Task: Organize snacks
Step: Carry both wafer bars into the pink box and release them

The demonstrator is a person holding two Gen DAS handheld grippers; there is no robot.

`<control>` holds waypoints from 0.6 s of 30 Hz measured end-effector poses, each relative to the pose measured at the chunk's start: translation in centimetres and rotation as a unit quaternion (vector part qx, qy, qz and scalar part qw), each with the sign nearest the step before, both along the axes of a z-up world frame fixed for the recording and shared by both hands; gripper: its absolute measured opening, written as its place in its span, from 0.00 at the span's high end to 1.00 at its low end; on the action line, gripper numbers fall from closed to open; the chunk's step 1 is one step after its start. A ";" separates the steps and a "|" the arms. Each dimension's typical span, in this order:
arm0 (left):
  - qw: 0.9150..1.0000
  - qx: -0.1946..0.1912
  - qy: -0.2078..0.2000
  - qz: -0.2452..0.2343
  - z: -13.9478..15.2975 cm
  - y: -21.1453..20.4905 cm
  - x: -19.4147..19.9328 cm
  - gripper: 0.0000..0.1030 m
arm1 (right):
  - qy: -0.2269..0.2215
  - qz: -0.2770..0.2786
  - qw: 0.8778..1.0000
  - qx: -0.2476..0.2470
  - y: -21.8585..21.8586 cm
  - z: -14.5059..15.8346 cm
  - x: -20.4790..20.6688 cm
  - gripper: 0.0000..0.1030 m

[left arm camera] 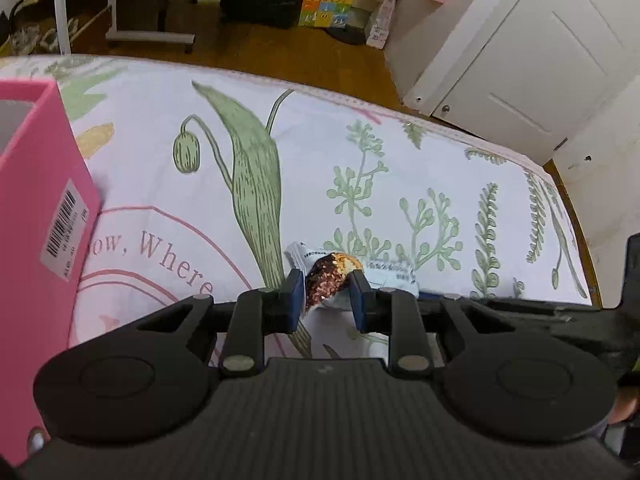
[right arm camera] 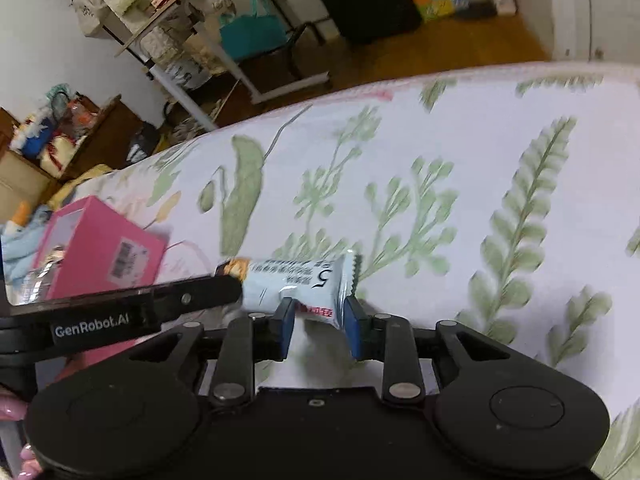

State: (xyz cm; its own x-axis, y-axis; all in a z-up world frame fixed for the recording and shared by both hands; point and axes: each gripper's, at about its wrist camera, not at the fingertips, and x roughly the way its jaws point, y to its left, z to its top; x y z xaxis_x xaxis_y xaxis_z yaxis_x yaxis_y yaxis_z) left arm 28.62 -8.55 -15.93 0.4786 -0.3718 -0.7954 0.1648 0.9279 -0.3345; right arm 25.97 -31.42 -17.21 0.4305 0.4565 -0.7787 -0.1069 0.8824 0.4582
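A pale blue snack bar wrapper with a brown-and-gold picture is held between both grippers over the floral bed sheet. My left gripper is shut on its picture end. My right gripper is shut on the other end of the same bar. The left gripper's black body crosses the right wrist view at the left. A pink box with a barcode label stands open-topped at the left; it also shows in the right wrist view.
The bed's far edge drops to a wooden floor. A white door stands at the right. A metal rack, a teal bag and cluttered boxes lie beyond the bed.
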 end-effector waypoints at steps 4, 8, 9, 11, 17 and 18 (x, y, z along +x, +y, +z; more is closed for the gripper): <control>0.999 0.022 -0.034 -0.021 2.4 0.1 -2.0 0.77 | -0.004 0.013 1.000 0.014 1.0 1.3 -2.5 0.79; 0.999 0.020 -0.026 -0.040 4.0 1.1 -4.3 0.77 | -0.002 0.011 1.000 0.010 1.7 2.5 -5.4 0.86; 0.999 0.016 -0.021 -0.045 4.4 1.5 -5.1 0.77 | -0.003 0.012 1.000 0.007 1.9 2.8 -6.1 0.87; 0.998 0.011 -0.014 -0.053 4.9 2.1 -6.5 0.77 | -0.007 0.013 1.000 0.003 2.2 3.4 -7.7 0.88; 0.998 0.001 0.004 -0.068 6.4 4.6 -10.9 0.77 | -0.014 0.031 0.999 -0.010 3.9 5.3 -11.7 0.89; 0.998 0.001 0.003 -0.068 6.8 5.1 -11.5 0.77 | -0.014 0.035 0.999 -0.010 4.4 5.7 -12.3 0.89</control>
